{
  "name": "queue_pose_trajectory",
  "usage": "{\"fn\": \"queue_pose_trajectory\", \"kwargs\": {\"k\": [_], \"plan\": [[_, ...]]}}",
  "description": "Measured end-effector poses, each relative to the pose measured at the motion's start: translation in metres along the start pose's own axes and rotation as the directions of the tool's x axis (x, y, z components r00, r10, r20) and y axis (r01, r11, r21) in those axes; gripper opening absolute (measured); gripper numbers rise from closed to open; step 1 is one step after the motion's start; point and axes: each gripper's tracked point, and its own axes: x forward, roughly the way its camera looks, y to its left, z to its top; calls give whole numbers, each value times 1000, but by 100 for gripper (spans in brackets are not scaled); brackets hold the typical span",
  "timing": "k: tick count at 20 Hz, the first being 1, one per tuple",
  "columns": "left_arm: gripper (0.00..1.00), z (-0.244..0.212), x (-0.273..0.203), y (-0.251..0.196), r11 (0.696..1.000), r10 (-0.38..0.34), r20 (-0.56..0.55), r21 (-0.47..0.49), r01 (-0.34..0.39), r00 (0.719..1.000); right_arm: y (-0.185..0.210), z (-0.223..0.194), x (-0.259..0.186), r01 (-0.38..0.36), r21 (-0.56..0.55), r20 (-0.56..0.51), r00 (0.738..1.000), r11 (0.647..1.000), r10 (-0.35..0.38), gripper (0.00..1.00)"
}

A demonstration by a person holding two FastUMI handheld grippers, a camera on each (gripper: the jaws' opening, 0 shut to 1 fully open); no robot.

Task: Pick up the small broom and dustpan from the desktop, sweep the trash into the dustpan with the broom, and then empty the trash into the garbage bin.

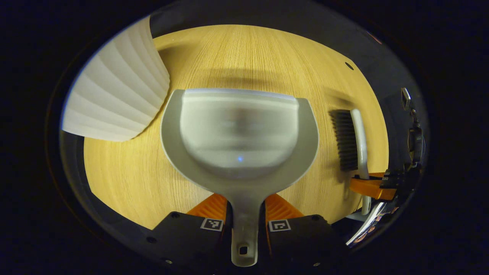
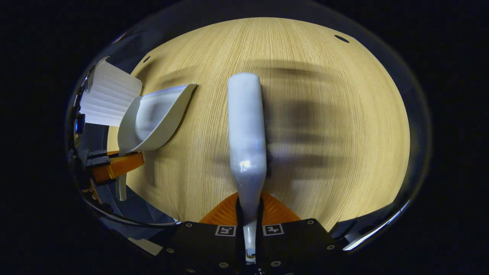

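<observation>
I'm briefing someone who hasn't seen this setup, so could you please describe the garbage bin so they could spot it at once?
Start from the light wooden desktop. At its edge, beside the grey dustpan held by the left gripper, stands the garbage bin. Its white, vertically ribbed wall sets it apart from the smooth dustpan and the dark-bristled broom.

A pale wood-grain worktop [image 1: 244,53] with rounded edges fills the scene, lit warmly. Two small dark holes [image 2: 341,38] sit near its far edge.
</observation>
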Motion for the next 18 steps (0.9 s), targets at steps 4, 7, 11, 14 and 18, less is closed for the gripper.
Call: {"fn": "queue_pose_trajectory", "kwargs": {"k": [4, 7, 11, 14, 18], "plan": [[31, -5, 7, 3, 1000, -1, -24, 7, 2, 1000, 0, -1, 0, 3, -1, -11, 1000, 1000, -3, 14], [35, -10, 11, 1, 1000, -13, -47, -6, 13, 999, 2, -2, 1, 2, 7, -12, 1000, 1000, -2, 21], [62, -1, 3, 1, 998, -20, -19, 55, 21, 1000, 8, 1, 0, -30, 23, 3, 1000, 999, 30, 48], [69, -5, 0, -7, 998, -34, -19, 58, 35, 999, 15, 3, -1, -54, 31, 16, 998, 998, 54, 64], [95, -9, -7, -10, 996, -56, -3, 71, 56, 998, 24, 9, -14, -130, 57, 66, 990, 990, 126, 89]]}}
